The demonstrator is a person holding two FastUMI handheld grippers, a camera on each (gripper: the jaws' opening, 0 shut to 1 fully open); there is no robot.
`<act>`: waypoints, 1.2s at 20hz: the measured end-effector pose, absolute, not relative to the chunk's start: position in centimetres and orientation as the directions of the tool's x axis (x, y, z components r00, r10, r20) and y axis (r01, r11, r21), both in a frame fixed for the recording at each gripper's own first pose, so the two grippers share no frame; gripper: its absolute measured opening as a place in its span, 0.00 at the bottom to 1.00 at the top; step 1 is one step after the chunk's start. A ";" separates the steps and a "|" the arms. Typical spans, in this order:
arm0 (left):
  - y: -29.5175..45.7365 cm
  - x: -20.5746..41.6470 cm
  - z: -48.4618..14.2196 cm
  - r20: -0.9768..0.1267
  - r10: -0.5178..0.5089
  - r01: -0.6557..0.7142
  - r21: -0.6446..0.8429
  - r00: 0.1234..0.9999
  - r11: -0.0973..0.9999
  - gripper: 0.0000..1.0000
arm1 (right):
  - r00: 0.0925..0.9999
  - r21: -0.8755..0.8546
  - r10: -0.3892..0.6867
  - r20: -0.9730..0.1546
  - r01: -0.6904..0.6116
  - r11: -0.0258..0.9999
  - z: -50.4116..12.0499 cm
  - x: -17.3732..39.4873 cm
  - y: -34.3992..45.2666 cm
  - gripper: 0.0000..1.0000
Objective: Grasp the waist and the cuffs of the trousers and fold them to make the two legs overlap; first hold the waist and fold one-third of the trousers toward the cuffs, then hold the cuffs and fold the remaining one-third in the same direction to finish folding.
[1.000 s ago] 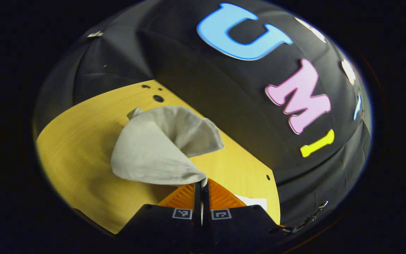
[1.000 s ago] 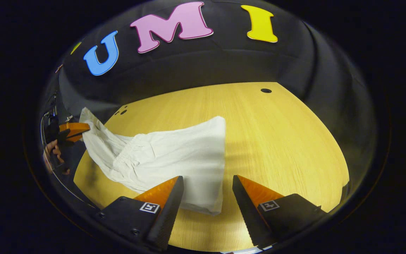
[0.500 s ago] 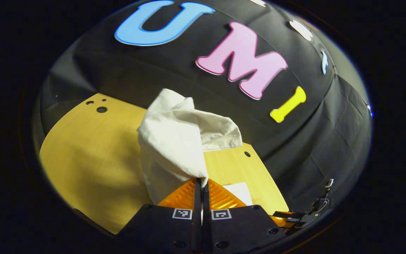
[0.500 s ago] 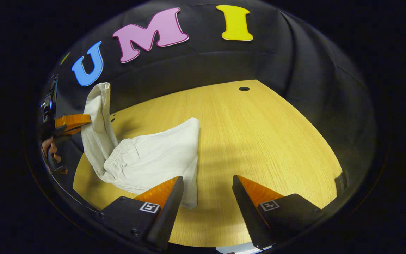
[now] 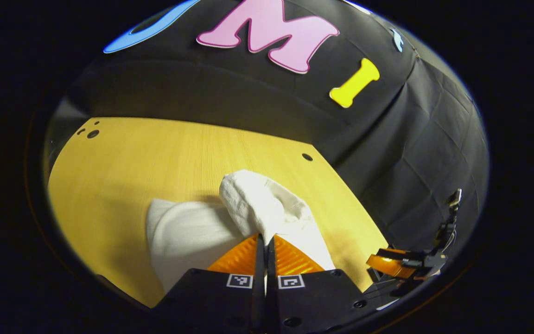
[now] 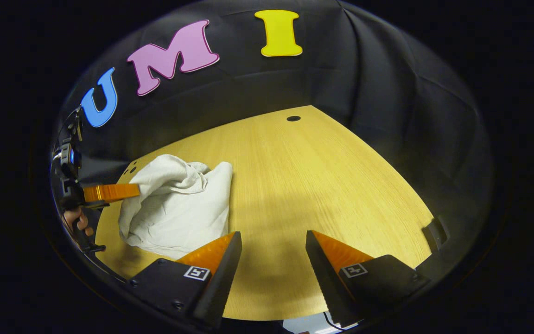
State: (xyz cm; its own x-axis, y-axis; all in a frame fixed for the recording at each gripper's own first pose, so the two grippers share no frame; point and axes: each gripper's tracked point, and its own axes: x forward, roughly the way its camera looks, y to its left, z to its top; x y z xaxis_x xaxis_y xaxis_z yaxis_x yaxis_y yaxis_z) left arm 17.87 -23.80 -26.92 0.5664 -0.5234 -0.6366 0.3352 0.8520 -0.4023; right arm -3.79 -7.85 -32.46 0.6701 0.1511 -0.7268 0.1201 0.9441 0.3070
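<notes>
The trousers (image 5: 188, 234) (image 6: 176, 208) were plain off-white, the worktop (image 5: 155, 157) (image 6: 318, 181) was yellow wood with fine straight grain and small dark holes, and the booth wall was black.

Trousers (image 6: 174, 206) lie bunched on the table (image 6: 322, 185), near its left edge in the right gripper view. Left gripper (image 5: 264, 241) sits at the trousers' near side, a raised fold directly ahead of it. Right gripper (image 6: 271, 260) hovers over bare table, right of the trousers and apart from them.
</notes>
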 end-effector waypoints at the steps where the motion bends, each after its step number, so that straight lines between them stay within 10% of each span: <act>1: -24.0 17.6 -27.8 -0.646 -0.522 0.336 -0.399 0.558 0.853 0.06 | 0.670 0.309 0.148 -0.728 0.127 0.943 -32.4 -3.6 -8.0 0.87; 24: -26.0 14.4 -34.8 -0.715 -0.579 0.279 -0.508 0.391 0.815 0.19 | 0.656 0.323 0.166 -0.736 0.125 0.938 -34.3 -1.5 -9.9 0.87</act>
State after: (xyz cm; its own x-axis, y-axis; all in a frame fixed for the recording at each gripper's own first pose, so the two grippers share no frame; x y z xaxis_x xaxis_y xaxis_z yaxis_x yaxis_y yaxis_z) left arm 14.43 -26.04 -34.77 0.3905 -0.5793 -0.7155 0.2789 0.8151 -0.5078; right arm -1.49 -9.94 -34.32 0.6563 0.1662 -0.7359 0.1252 0.9379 0.3234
